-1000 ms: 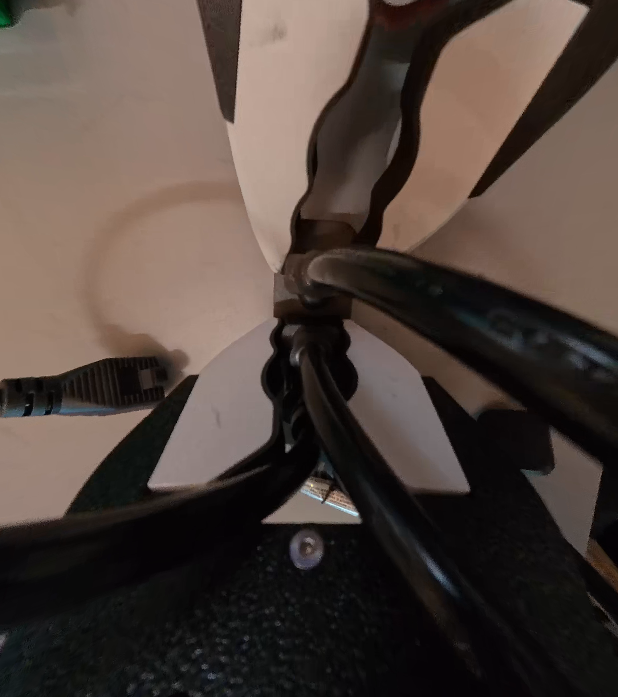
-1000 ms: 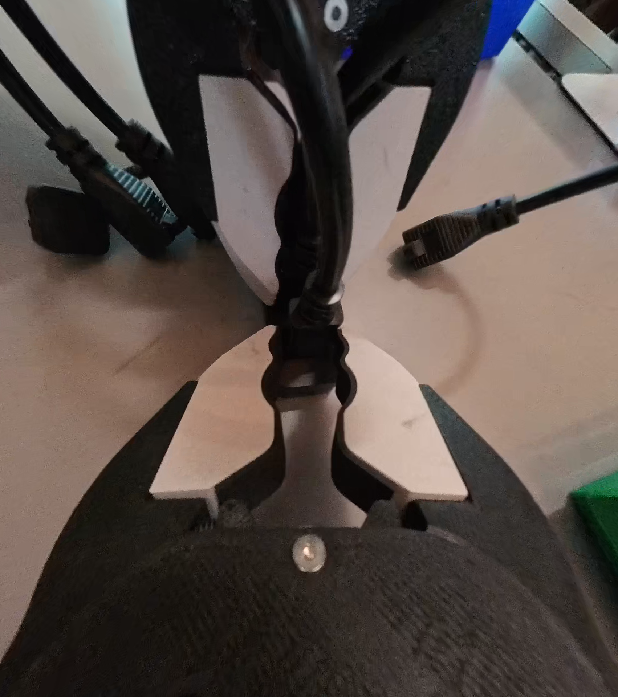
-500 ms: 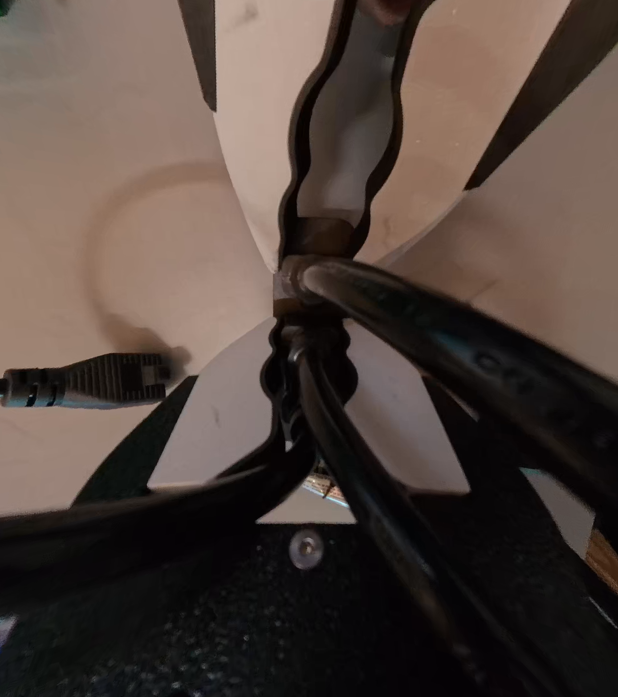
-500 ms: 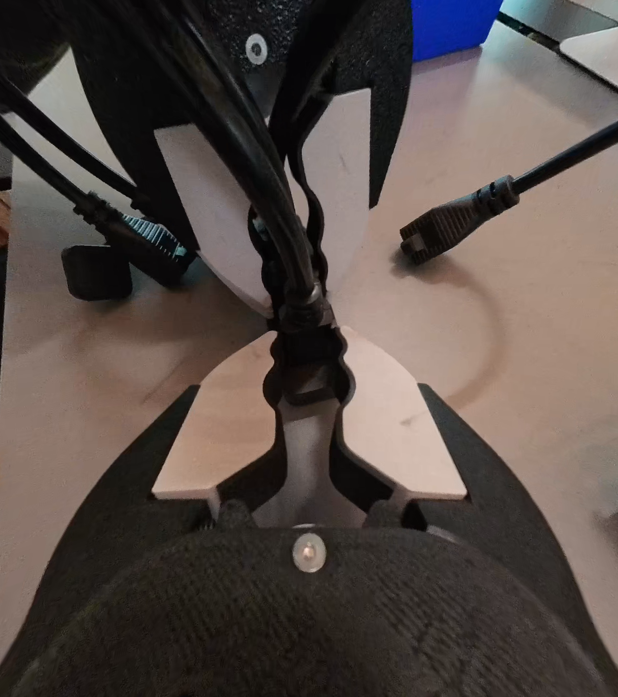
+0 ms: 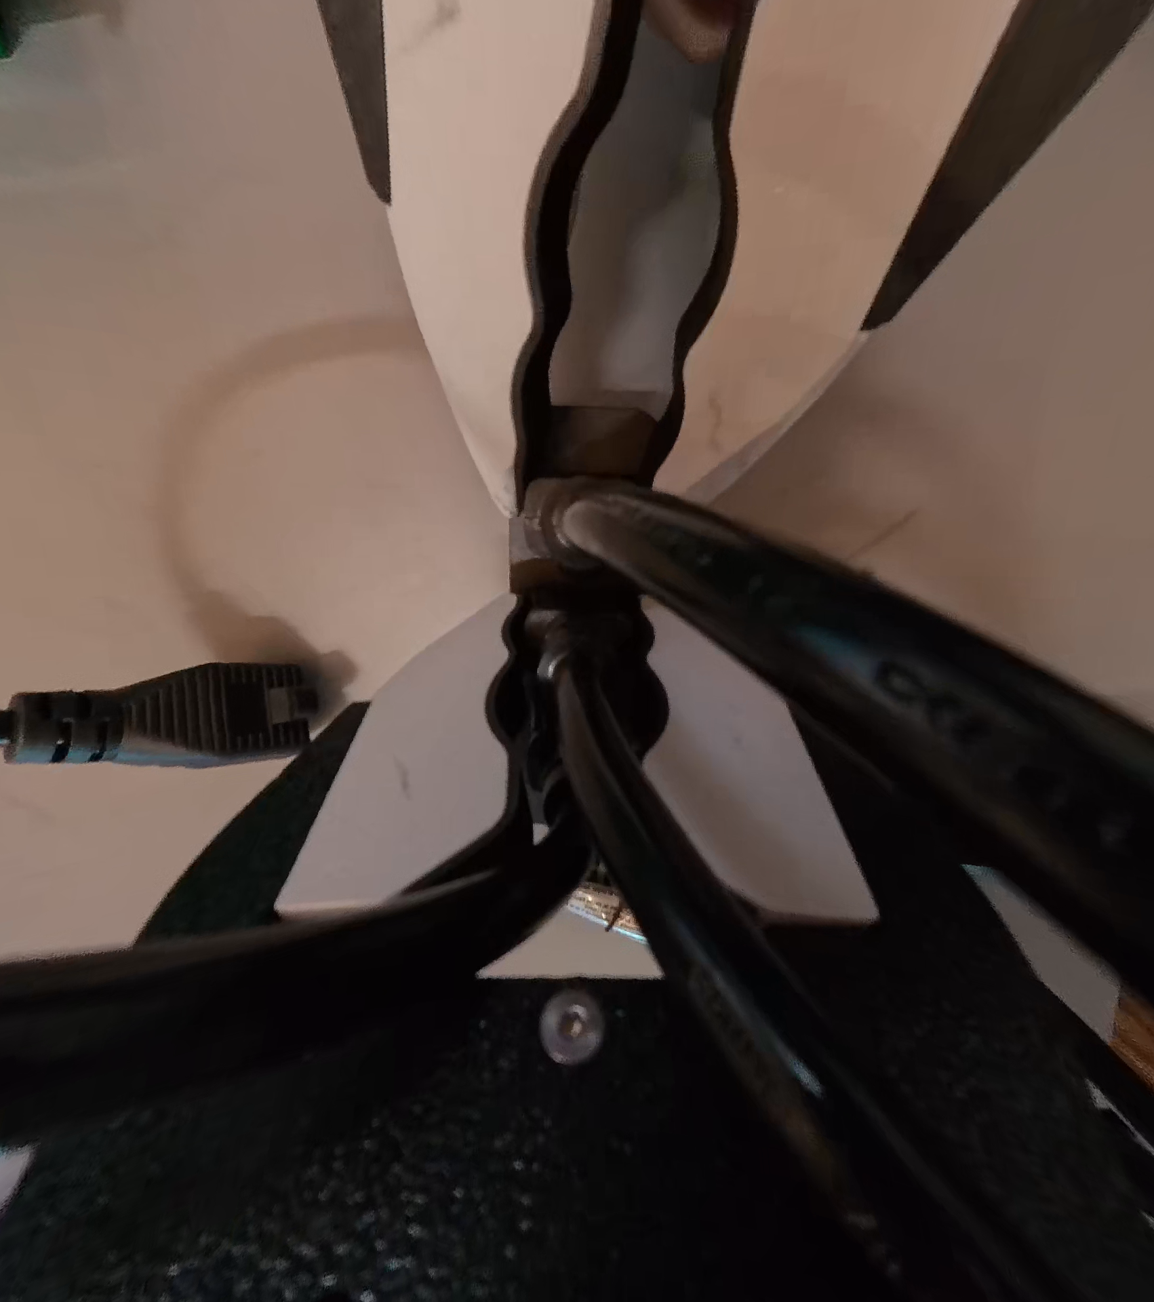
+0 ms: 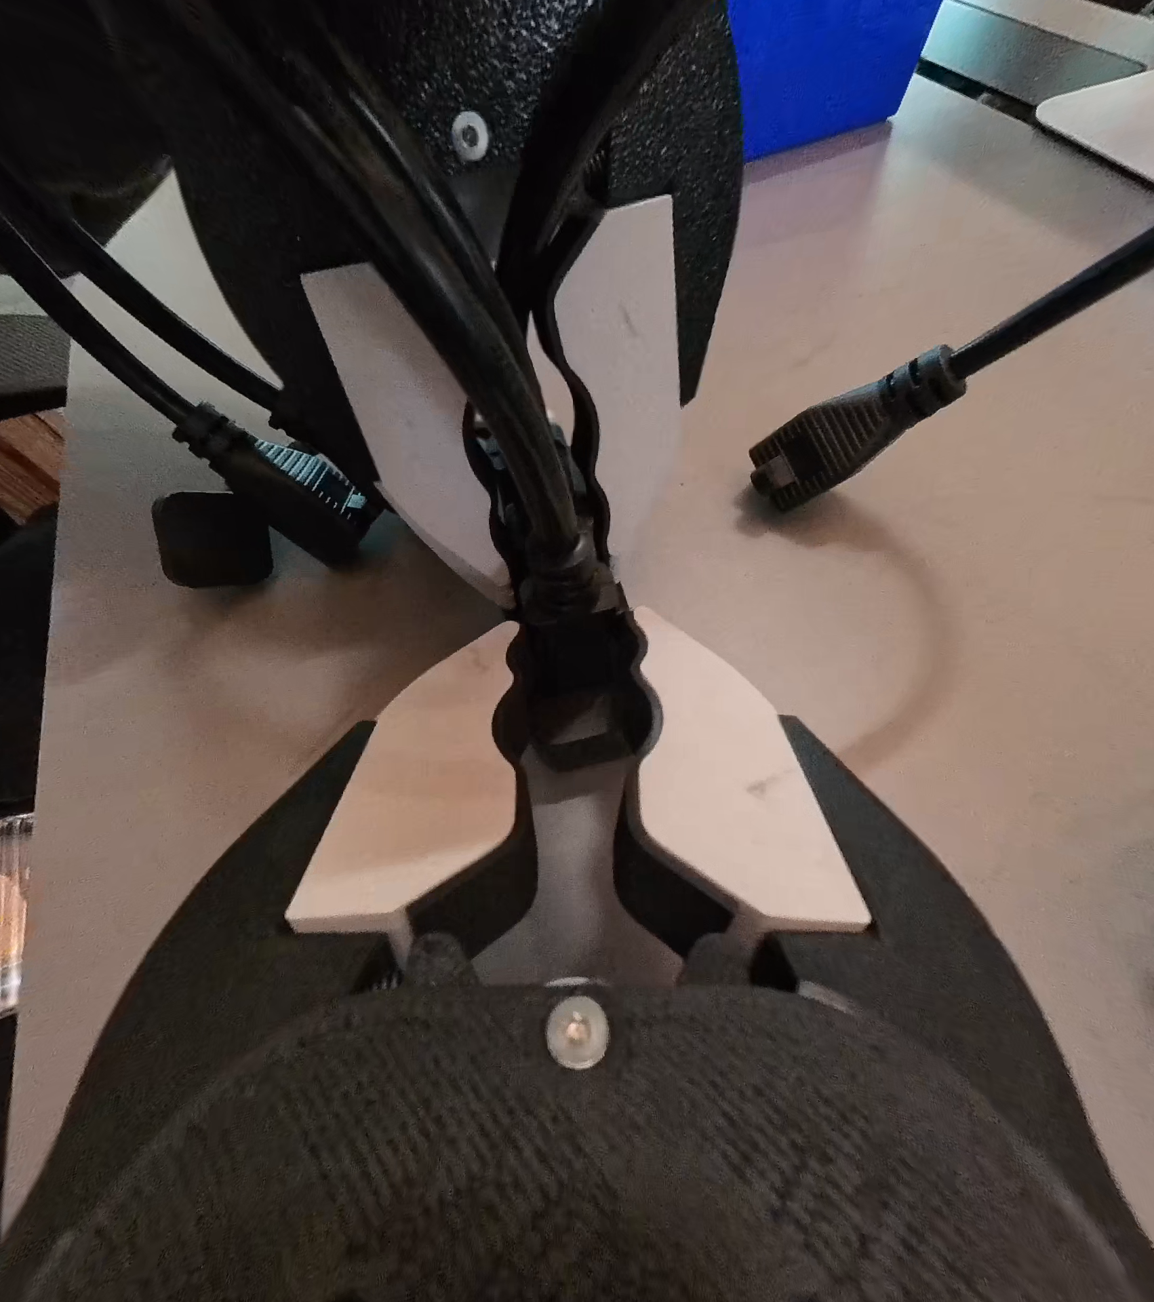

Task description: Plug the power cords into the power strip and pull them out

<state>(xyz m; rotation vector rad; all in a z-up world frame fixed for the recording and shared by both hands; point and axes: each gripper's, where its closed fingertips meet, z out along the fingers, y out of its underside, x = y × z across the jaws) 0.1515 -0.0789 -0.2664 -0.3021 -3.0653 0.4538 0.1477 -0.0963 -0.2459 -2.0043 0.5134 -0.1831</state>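
- Two grippers meet tip to tip above a beige table; each clamps one end of a joined pair of black connectors.
- Right gripper: fingers closed narrowly on a black plug, whose square end shows between the wavy pads.
- Left gripper: fingers closed on a connector from which thick black cords run back past the camera. In the right wrist view the same gripper comes down from the top, cords draped over it.
- Junction: the two held pieces touch at the fingertips; whether they are fully seated cannot be told.
- Loose cord end: a ribbed black connector lying on the table to the right of the junction, apart from both grippers; also seen at left in the left wrist view.
- Other plugs: two more black cord ends rest on the table to the left, beside a small black block.
- Background: a blue bin at the table's far edge.
- Change from 0.5 s ago: both grips unchanged; the right camera has drawn slightly nearer the left gripper, the loose cord end has stayed put.
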